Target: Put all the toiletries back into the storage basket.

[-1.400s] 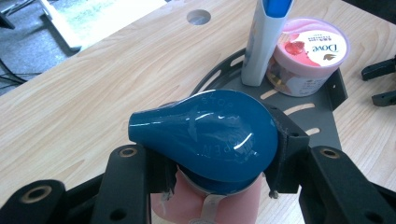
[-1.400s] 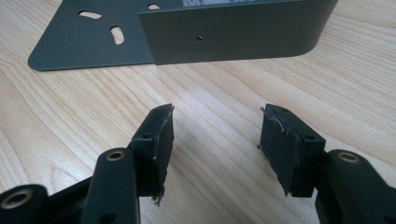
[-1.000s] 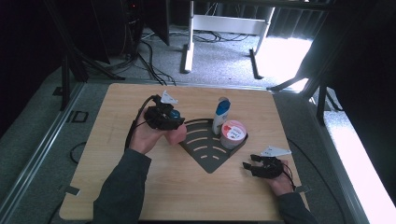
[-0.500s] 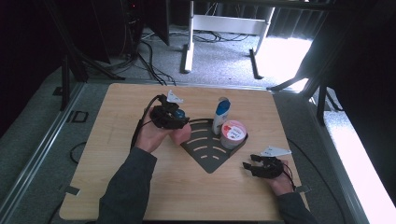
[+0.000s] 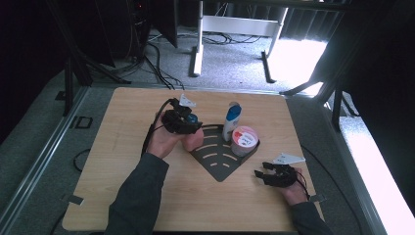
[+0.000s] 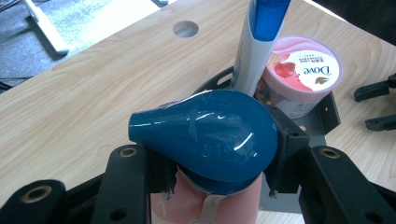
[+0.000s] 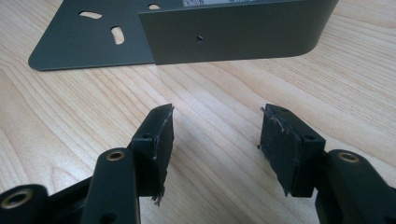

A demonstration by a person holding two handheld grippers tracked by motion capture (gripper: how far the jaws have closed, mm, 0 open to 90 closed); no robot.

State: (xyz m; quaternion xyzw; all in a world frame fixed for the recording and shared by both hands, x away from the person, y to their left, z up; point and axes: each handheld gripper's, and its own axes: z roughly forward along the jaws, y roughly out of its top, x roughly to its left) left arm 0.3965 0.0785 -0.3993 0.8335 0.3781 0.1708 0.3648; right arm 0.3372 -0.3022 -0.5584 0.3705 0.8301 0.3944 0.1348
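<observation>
Pink bottle with a teal cap (image 6: 210,140) is the thing in work: the left gripper (image 6: 212,165) has its two black jaws closed on it just under the cap, one pad on each side, so the cap sits above the jaws and the pink body hangs below them. In the high view the left gripper (image 5: 180,120) holds this bottle over the left edge of the dark corner rack (image 5: 220,166), above the wooden table (image 5: 122,161). I judge that the bottle is held by its neck so that the body stays free to go down into the rack, next to the things that already stand there.

Further to the right in the rack stands a white tube with a blue cap (image 5: 231,120), upright, and just beside it a pink Dove tub (image 5: 244,139), which touches the low wall of the rack. In the left gripper view the tube (image 6: 257,42) and the tub (image 6: 301,74) are behind the teal cap, near but apart from it. They are grouped at the back corner, probably to leave room at the front and left.

At the right, the right gripper (image 5: 275,175) rests low over the table, well apart from the bottle. Its jaws stand open with nothing between them, and they point at the outer wall of the rack (image 7: 233,32). It seems to wait.
</observation>
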